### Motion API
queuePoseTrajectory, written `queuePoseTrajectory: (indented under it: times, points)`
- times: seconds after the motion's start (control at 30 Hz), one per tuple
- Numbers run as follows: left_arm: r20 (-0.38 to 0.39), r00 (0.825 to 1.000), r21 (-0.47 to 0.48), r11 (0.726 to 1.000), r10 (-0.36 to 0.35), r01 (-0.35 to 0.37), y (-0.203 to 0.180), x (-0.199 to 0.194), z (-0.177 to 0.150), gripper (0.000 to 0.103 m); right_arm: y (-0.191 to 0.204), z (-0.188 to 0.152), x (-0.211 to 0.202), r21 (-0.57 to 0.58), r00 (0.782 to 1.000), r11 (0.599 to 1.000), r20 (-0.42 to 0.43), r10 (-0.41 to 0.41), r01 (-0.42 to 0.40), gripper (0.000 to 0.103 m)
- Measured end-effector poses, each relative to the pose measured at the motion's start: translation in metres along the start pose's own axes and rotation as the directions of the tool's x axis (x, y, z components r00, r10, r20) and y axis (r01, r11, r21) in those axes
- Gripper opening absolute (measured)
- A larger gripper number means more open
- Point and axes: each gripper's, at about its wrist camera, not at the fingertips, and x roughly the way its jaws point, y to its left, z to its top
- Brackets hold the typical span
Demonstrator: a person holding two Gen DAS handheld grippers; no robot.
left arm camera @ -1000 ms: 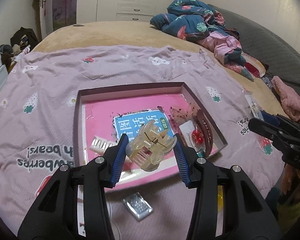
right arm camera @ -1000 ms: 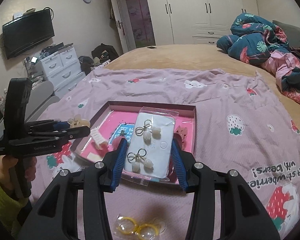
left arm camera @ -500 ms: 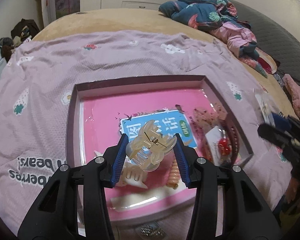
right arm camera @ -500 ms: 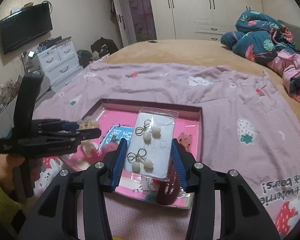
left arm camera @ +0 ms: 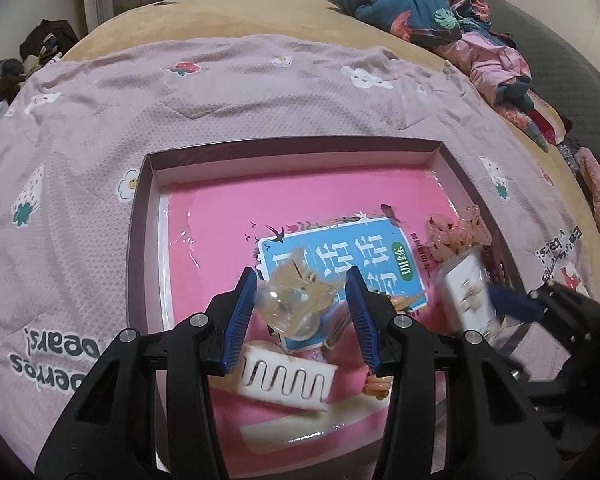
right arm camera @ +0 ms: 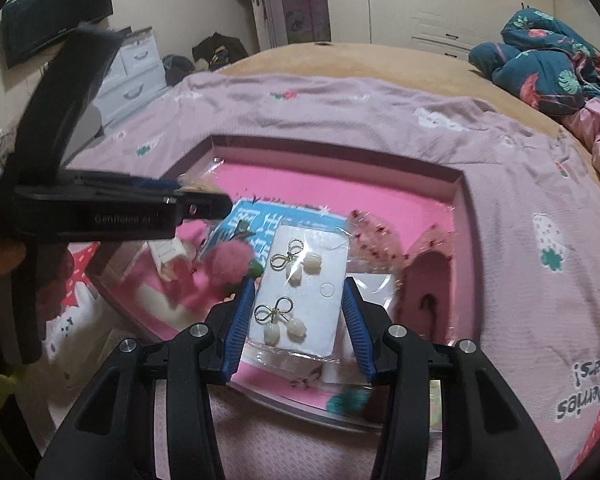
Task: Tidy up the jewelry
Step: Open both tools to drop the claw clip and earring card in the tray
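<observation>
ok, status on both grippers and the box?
Left gripper shut on clear hair clip, over the box. Right gripper shut on earring card, also over it. Nothing blocking the drop.

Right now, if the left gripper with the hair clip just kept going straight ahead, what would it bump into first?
Probably the blue label on the pink floor of the box. The left gripper points down into it, and the clip it holds would touch first. Depth is hard to judge here.
</observation>
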Motion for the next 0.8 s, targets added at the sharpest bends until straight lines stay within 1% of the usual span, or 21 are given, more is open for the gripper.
queuePoseTrajectory:
  times: [0.13,0.23,0.3,0.37,0.4,0.53,0.6,0.63,0.7,0.77,0.8]
  points:
    - [0.0,1.0,-0.001,1.0,-0.005,0.005,-0.001,0.002,0.002,0.037,0.002,-0.005,0.005,0.015,1.0,1.0,-0.015,0.001,-0.001,0.046]
    - [-0.002,1.0,-0.001,1.0,-0.007,0.007,-0.002,0.004,0.0,0.037,-0.001,-0.008,-0.001,0.036,1.0,0.999,-0.013,0.009,-0.008,0.05]
    - [0.0,1.0,-0.003,1.0,-0.008,0.008,-0.002,0.003,-0.001,0.037,-0.004,-0.01,-0.009,0.048,1.0,0.999,-0.001,-0.001,0.001,0.06]
    - [0.008,1.0,-0.009,1.0,-0.011,0.011,-0.002,0.001,-0.002,0.037,-0.007,-0.013,-0.022,0.062,1.0,0.998,0.023,0.0,-0.001,0.062]
    - [0.014,1.0,-0.014,1.0,-0.015,0.015,-0.002,-0.001,-0.003,0.037,-0.01,-0.015,-0.031,0.078,0.999,0.997,0.038,-0.006,0.003,0.066]
    - [0.038,0.999,-0.015,1.0,-0.019,0.02,-0.005,-0.014,-0.006,0.037,-0.019,-0.019,-0.062,0.113,0.995,0.993,0.091,-0.028,0.018,0.071]
    - [0.053,0.998,-0.013,1.0,-0.025,0.026,-0.007,-0.023,-0.006,0.037,-0.023,-0.02,-0.078,0.124,0.992,0.992,0.12,-0.047,0.032,0.079]
    - [0.063,0.998,-0.012,1.0,-0.027,0.027,-0.009,-0.028,-0.007,0.038,-0.024,-0.02,-0.086,0.127,0.99,0.991,0.132,-0.055,0.038,0.081]
    - [0.085,0.996,-0.009,1.0,-0.026,0.026,-0.012,-0.04,-0.007,0.041,-0.025,-0.021,-0.102,0.132,0.985,0.99,0.16,-0.072,0.05,0.088]
    - [0.109,0.994,-0.006,0.999,-0.033,0.034,-0.016,-0.055,-0.009,0.05,-0.025,-0.021,-0.119,0.131,0.978,0.989,0.189,-0.088,0.063,0.092]
    - [0.12,0.992,-0.004,0.999,-0.035,0.036,-0.017,-0.061,-0.009,0.052,-0.025,-0.02,-0.124,0.13,0.976,0.989,0.199,-0.093,0.067,0.093]
